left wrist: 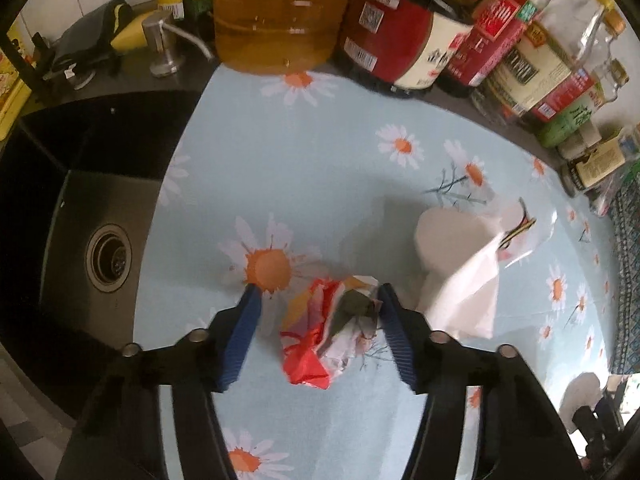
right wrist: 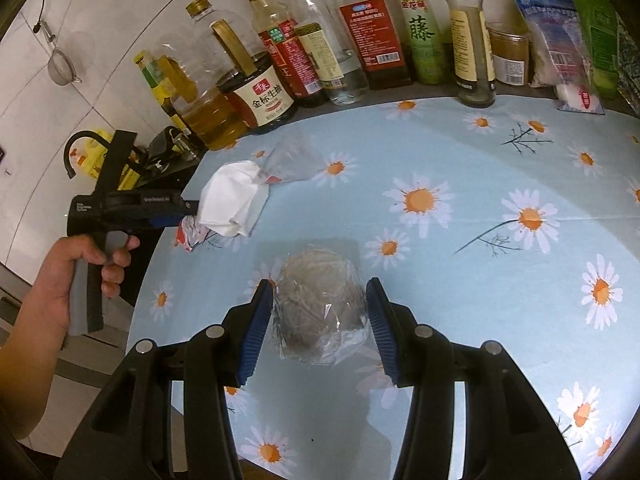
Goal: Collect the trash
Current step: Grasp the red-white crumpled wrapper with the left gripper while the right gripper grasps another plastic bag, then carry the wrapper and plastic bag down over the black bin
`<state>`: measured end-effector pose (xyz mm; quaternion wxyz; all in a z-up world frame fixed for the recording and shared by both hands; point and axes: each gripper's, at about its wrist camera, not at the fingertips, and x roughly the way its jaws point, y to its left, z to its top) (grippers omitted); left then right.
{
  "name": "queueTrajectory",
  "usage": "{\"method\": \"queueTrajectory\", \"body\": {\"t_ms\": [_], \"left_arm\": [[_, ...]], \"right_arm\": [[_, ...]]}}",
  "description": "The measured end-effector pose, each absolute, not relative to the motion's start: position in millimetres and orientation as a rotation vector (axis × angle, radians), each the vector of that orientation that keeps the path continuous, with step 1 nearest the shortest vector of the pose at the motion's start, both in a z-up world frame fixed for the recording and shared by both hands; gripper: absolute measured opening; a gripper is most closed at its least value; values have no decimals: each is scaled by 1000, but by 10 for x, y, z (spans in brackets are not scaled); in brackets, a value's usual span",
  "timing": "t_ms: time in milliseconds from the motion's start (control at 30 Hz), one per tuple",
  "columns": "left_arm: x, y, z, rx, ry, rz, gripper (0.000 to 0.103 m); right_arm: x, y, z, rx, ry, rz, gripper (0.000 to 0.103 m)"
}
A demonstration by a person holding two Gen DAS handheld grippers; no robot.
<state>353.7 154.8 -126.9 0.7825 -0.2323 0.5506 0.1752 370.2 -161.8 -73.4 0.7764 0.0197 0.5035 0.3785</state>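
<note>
A crumpled red, orange and white wrapper [left wrist: 328, 336] lies on the daisy-print cloth [left wrist: 300, 168]. My left gripper [left wrist: 318, 294] is open around it, the right finger close to the wrapper, the left finger apart. In the right wrist view the left gripper [right wrist: 188, 210] reaches in from the left over the same wrapper [right wrist: 192, 236]. A crumpled clear plastic ball [right wrist: 318, 304] sits between the fingers of my right gripper [right wrist: 318, 294], which looks open, with the pads at its sides. A white tissue [right wrist: 232, 200] with a clear plastic bag [right wrist: 292, 160] lies beside the wrapper.
Bottles of oil and sauce [right wrist: 256, 92] line the back edge of the counter. A dark sink with a drain [left wrist: 108, 258] is left of the cloth. Packets [right wrist: 560, 40] stand at the back right. The white tissue also shows right of the wrapper [left wrist: 460, 280].
</note>
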Motion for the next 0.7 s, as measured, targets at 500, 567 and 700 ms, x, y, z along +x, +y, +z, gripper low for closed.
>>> {"method": "queueTrajectory", "body": {"t_ms": [500, 567, 700], "left_arm": [[3423, 1493, -1178, -519, 1168, 423, 42], [3364, 1479, -1105, -531, 1152, 438, 42], [3221, 1444, -1014, -544, 1128, 457, 42]], "right_arm": [[3901, -1580, -770, 26, 1112, 933, 49], [3923, -1560, -763, 16, 1116, 953, 49], [3915, -1525, -730, -9, 1113, 994, 49]]}}
